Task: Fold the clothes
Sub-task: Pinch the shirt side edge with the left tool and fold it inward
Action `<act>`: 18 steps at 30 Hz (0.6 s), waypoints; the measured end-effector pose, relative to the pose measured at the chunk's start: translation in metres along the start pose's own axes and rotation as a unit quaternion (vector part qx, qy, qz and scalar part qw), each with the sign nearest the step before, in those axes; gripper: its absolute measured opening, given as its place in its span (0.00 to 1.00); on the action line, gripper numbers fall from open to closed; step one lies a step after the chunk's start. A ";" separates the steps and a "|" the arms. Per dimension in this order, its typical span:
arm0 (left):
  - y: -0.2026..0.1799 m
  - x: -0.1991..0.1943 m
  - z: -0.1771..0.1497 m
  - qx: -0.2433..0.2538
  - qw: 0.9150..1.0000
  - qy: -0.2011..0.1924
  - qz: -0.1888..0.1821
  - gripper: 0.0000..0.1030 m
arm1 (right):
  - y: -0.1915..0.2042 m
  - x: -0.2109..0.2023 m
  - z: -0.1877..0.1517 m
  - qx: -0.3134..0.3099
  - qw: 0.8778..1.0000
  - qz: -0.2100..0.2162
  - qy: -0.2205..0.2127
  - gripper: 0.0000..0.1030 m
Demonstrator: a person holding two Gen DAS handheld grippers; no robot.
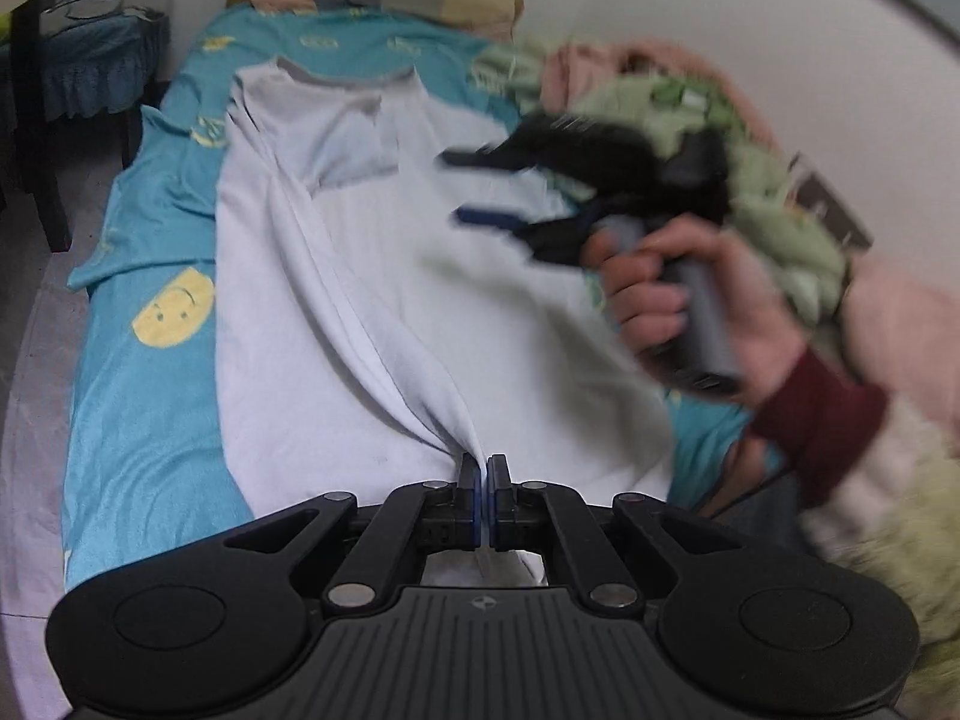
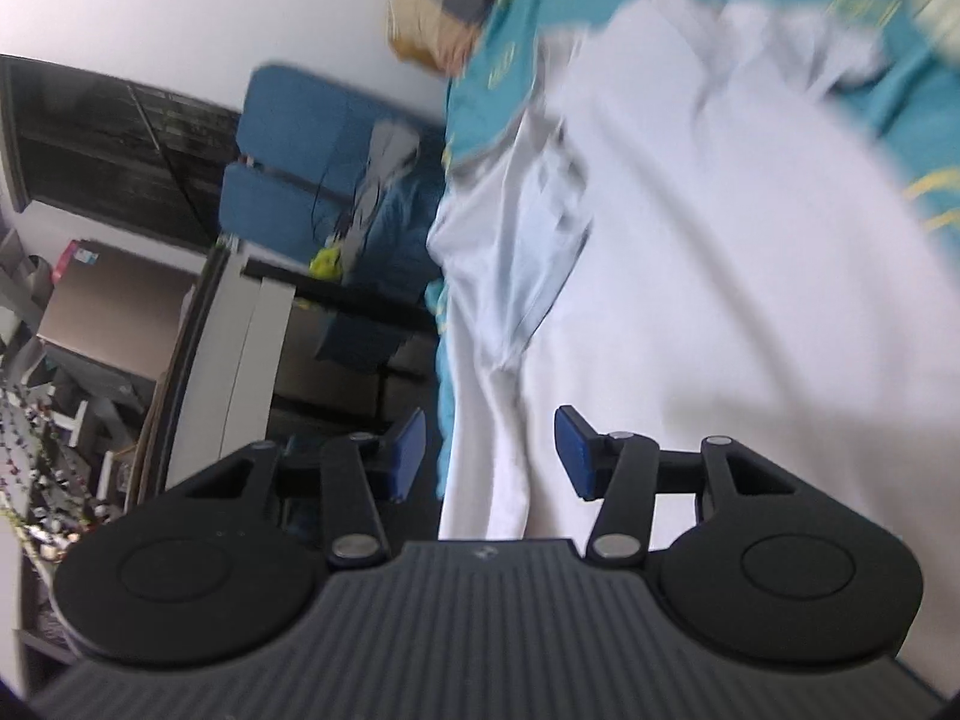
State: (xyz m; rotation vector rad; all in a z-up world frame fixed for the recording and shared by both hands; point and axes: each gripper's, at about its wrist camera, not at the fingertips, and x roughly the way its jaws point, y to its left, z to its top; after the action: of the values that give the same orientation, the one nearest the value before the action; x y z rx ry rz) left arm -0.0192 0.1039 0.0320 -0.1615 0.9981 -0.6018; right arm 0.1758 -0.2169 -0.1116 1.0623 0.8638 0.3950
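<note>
The white shirt [image 1: 372, 276] lies flat on the bed [image 1: 138, 360], its hem pinched tight by the left gripper [image 1: 485, 474] to anchor it, while the right gripper [image 2: 489, 456], fingers apart and empty, hangs over the folded edge, likely to grab it.

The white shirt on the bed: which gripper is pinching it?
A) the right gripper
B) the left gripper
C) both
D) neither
B: the left gripper is shut on a bunched fold of the white shirt, while the right gripper is open, its pads apart.
</note>
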 end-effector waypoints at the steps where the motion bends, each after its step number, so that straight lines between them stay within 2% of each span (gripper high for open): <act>1: 0.003 -0.005 0.003 -0.008 1.000 -0.007 -0.007 0.02 | 0.001 0.019 0.000 0.006 1.000 0.002 0.014 0.49; 7: 0.010 -0.008 0.000 -0.035 0.998 -0.016 -0.047 0.02 | 0.000 0.118 -0.012 -0.006 0.997 -0.038 0.073 0.49; 8: 0.011 -0.002 -0.002 -0.034 0.998 -0.010 -0.051 0.02 | 0.000 0.124 -0.013 -0.012 0.997 -0.041 0.071 0.42; 9: 0.011 0.005 -0.005 -0.033 0.998 -0.001 -0.055 0.02 | 0.003 0.125 -0.013 -0.022 0.997 -0.042 0.060 0.19; 10: 0.012 0.013 -0.007 -0.032 0.998 0.007 -0.060 0.02 | 0.005 0.125 -0.013 -0.031 0.997 -0.043 0.050 0.08; 13: 0.013 0.051 -0.014 -0.027 0.997 0.053 -0.056 0.02 | 0.014 0.121 -0.011 -0.068 0.996 -0.053 0.012 0.07; 16: 0.014 0.092 -0.023 -0.014 0.994 0.104 -0.024 0.02 | 0.021 0.107 -0.003 -0.117 0.987 -0.103 -0.031 0.07; 18: 0.015 0.109 -0.028 -0.011 0.992 0.127 -0.011 0.03 | 0.018 0.104 0.002 -0.128 0.983 -0.128 -0.035 0.07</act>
State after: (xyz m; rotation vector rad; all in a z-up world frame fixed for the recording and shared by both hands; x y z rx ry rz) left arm 0.0072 0.0603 -0.0698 -0.1176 1.2503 -0.6427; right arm 0.2435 -0.1411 -0.1398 0.7143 0.8495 0.2432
